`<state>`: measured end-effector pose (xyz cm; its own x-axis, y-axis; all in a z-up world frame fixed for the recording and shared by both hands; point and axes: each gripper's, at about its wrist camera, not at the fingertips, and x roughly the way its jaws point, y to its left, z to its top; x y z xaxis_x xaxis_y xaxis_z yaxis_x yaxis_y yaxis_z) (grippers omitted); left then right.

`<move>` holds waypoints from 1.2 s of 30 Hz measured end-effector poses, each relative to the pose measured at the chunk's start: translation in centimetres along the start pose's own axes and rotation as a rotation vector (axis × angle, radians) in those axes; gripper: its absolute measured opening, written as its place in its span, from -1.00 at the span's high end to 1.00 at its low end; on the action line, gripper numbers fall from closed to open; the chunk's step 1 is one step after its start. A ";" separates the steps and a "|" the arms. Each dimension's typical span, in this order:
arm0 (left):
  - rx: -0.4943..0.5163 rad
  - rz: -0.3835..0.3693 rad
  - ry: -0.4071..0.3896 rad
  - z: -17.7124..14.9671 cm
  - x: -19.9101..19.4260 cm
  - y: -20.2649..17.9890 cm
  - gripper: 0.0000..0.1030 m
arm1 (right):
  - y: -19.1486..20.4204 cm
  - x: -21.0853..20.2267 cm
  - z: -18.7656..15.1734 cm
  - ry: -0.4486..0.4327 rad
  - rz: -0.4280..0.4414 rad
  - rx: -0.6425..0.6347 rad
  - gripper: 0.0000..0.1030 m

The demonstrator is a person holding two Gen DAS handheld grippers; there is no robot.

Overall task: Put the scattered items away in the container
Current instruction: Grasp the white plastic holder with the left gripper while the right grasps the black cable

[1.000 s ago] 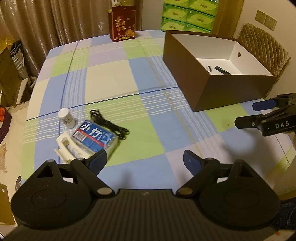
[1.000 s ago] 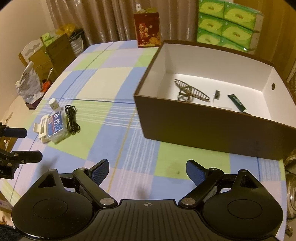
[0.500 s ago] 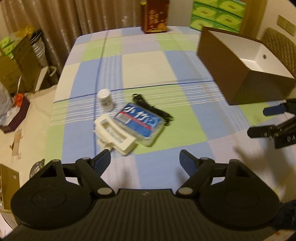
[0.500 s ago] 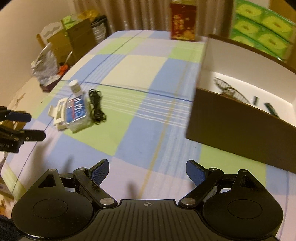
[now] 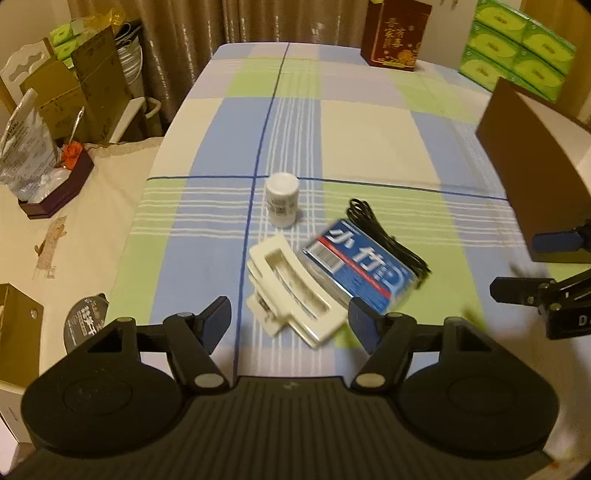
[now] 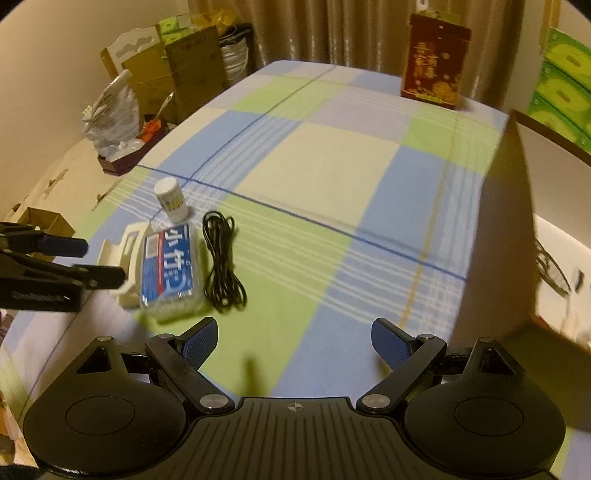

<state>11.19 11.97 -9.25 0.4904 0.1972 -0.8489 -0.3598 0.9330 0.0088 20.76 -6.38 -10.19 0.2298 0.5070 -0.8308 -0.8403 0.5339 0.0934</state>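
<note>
On the checked tablecloth lies a cluster: a white bottle [image 5: 282,199] [image 6: 170,199], a cream plastic holder [image 5: 291,295] [image 6: 125,254], a blue-labelled clear pack [image 5: 364,266] [image 6: 171,271] and a coiled black cable [image 5: 388,236] [image 6: 221,266]. My left gripper [image 5: 290,321] [image 6: 96,260] hovers over the cream holder with its jaws closing. The holder's near end shows between the fingertips, and the pads do not press on it. My right gripper [image 6: 295,334] [image 5: 524,266] stands wide open and empty, right of the cable. The brown box [image 6: 495,236] [image 5: 532,147] stands at the right.
A red gift bag [image 5: 395,33] [image 6: 436,66] stands at the table's far edge, with green tissue packs [image 5: 517,48] behind it. Cardboard boxes [image 5: 74,85] and a bag sit off the table's left edge. Dark items [image 6: 550,269] lie inside the brown box.
Both grippers have swung left and sunk toward the cluster, which now looks larger and nearer. The left jaws have narrowed. The brown box has slid to the right edge of both views.
</note>
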 end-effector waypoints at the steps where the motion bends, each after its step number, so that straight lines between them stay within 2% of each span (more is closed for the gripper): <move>1: 0.002 0.003 0.004 0.2 0.4 0.0 -0.24 | 0.1 0.2 0.2 -0.001 0.003 -0.007 -0.70; 7: -0.023 -0.007 0.018 0.8 2.0 0.3 -0.23 | 0.4 1.7 1.6 -0.003 0.024 -0.027 -0.70; 11: -0.012 -0.002 0.043 0.7 2.9 0.6 0.12 | 0.6 2.7 2.3 -0.005 0.037 -0.042 -0.70; 17: -0.002 0.009 0.060 0.3 3.4 1.8 0.24 | 1.0 4.8 3.4 0.001 0.058 -0.071 -0.68; 18: -0.001 0.013 0.060 0.3 3.4 2.0 0.25 | 1.2 5.1 3.5 -0.001 0.063 -0.086 -0.64; 19: -0.004 0.015 0.061 0.3 3.4 2.2 0.25 | 1.3 5.4 3.6 0.002 0.068 -0.101 -0.44; 20: -0.008 0.017 0.062 0.3 3.4 2.5 0.25 | 1.5 5.9 3.7 0.011 0.077 -0.117 -0.34; 22: -0.012 0.022 0.061 0.3 3.4 2.8 0.25 | 1.6 6.5 3.8 0.019 0.094 -0.131 -0.29; 26: -0.006 0.022 0.061 0.6 3.6 3.2 0.25 | 1.5 7.7 4.4 0.034 0.172 -0.148 0.07; 27: -0.005 0.019 0.060 0.7 3.6 3.3 0.25 | 1.6 8.1 4.5 0.044 0.177 -0.155 0.09; 31: 0.009 0.006 0.059 0.9 3.9 3.2 0.25 | 2.6 8.7 4.6 0.050 0.174 -0.260 0.23; 33: 0.021 0.005 0.059 1.0 4.1 3.1 0.25 | 3.1 8.8 4.6 0.053 0.143 -0.322 0.41; 35: 0.027 0.008 0.061 1.0 4.3 3.0 0.23 | 3.3 8.7 4.4 0.059 0.149 -0.340 0.73; 36: 0.030 0.007 0.057 1.0 4.4 3.0 0.23 | 3.3 8.6 4.2 0.062 0.143 -0.340 0.74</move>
<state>13.06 15.96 -12.41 0.4419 0.1868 -0.8774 -0.3386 0.9405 0.0297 22.05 2.58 -14.67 0.0768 0.5130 -0.8550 -0.9792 0.2005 0.0323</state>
